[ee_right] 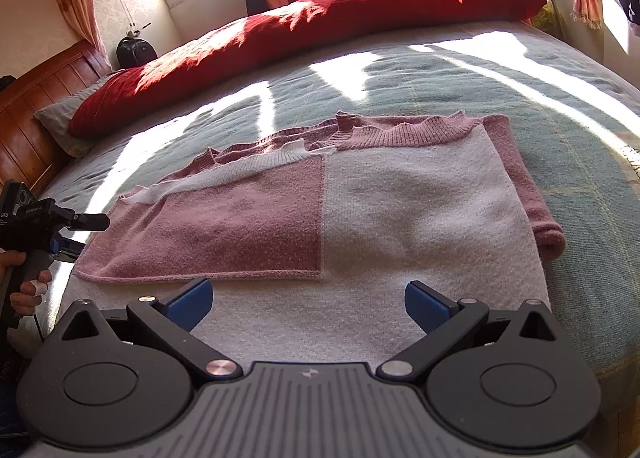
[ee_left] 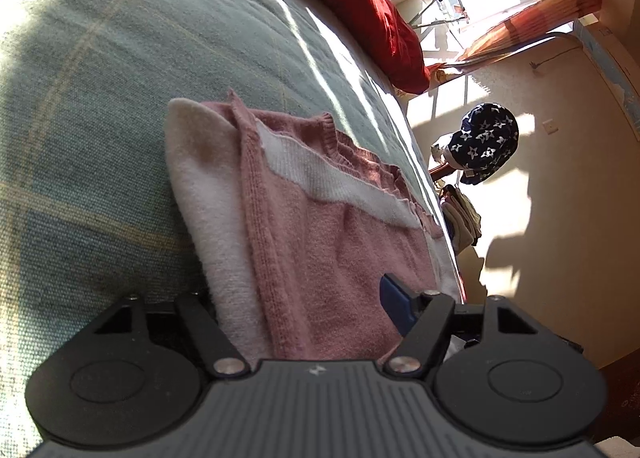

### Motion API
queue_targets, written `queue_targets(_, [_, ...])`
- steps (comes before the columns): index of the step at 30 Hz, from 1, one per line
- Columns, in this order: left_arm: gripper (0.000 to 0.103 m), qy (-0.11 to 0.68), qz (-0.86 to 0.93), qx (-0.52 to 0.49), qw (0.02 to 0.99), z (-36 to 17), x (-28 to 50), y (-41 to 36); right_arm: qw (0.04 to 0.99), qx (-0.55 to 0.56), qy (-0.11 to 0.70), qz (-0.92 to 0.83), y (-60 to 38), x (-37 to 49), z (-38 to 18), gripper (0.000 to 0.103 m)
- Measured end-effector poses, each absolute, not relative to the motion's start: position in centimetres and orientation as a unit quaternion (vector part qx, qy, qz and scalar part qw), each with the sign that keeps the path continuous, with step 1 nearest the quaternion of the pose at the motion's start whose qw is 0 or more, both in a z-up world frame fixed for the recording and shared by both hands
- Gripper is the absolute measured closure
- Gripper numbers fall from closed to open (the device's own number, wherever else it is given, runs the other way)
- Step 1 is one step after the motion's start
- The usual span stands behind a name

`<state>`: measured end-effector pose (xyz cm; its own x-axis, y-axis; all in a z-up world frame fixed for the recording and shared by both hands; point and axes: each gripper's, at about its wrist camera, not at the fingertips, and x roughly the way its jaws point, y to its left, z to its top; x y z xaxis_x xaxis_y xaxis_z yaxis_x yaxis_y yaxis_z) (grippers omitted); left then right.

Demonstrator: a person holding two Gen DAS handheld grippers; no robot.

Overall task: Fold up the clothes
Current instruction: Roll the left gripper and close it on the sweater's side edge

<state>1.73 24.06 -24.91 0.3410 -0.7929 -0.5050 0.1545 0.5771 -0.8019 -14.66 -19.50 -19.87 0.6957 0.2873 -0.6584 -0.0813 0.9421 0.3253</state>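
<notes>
The pink-and-white knitted sweater [ee_right: 360,209] lay partly folded on the green blanket-covered bed [ee_right: 560,97], sleeves tucked in; further folds seemingly remained. The right gripper [ee_right: 308,304] hovered spread wide, empty. The left gripper's [ee_right: 76,236] grip couldn't be told.

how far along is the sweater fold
Done: the pink and white sweater lies flat on the green blanket, with its sides already folded in.
In hand: the left gripper sits at the sweater's left edge, the cloth between its fingers; whether it grips, I cannot tell. The right gripper hovers open over the near hem.
Left: folding it crosswise.
</notes>
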Motion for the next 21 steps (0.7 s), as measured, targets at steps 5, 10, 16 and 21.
queue_targets(5, [0.076, 0.484, -0.300, -0.352, 0.743, -26.2, 1.7, 25.3, 0.910, 0.129, 0.381, 0.098, -19.1, -14.4, -20.1, 0.000])
queue_targets(10, [0.078, 0.481, -0.293, -0.345, 0.751, -25.7, 1.5, 24.9, 0.910, 0.124, 0.383, 0.101, -18.7, -14.2, -20.1, 0.000])
queue_targets(16, [0.082, 0.479, -0.283, -0.335, 0.760, -24.8, 1.2, 24.5, 0.912, 0.118, 0.378, 0.106, -18.3, -14.4, -19.6, 0.000])
queue_targets(21, [0.083, 0.472, -0.282, -0.322, 0.770, -23.1, 0.9, 23.7, 0.915, 0.119, 0.368, 0.112, -18.4, -14.8, -19.1, 0.000])
